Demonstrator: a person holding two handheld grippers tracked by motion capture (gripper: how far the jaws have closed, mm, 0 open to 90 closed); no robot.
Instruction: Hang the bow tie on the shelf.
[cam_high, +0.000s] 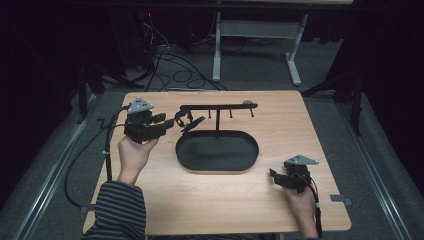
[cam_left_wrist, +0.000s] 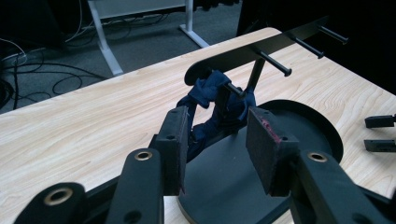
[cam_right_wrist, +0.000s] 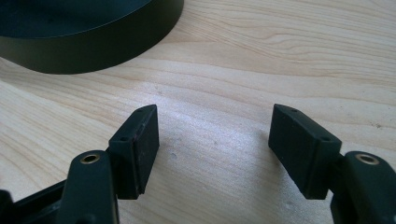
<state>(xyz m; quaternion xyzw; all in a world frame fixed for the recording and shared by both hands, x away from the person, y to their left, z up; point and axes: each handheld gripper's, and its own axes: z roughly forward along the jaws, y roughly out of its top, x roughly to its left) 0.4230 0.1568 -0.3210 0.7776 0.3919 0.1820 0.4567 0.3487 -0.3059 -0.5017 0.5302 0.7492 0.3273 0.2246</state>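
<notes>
While I watch from my station: the lines below give my read of this moment.

Stand: a black jewellery-style stand (cam_high: 218, 106) with an oval tray base (cam_high: 190, 159) sits mid-table (cam_high: 240, 210); its horizontal bar carries a row of pegs (cam_left_wrist: 274, 64).

Task thing: a dark blue fabric band, likely a scrunchie (cam_left_wrist: 211, 91), hangs looped over the peg nearest the bar's left end, drooping toward the tray.

Left gripper (cam_left_wrist: 217, 144): released, jaws apart on either side of the scrunchie's lower folds; one pad (cam_left_wrist: 173, 140) is just beside the cloth, and I cannot tell whether it touches.

Right gripper (cam_right_wrist: 212, 149): also released, holding nothing, jaws spread low over bare wood near the tray's right rim, well apart from the scrunchie.

Step in hand: I judge the left gripper is working the scrunchie at the peg. Whether it is about to take it or has just let it go, I cannot say.

Next move: if taking it, I would close on the bunched cloth and draw it out along the peg toward the tip, not downward, so the loop does not snag.

Writing: no brand, label or lettering readable; a faint reddish mark shows on the left gripper's far pad (cam_left_wrist: 271, 135).
</notes>
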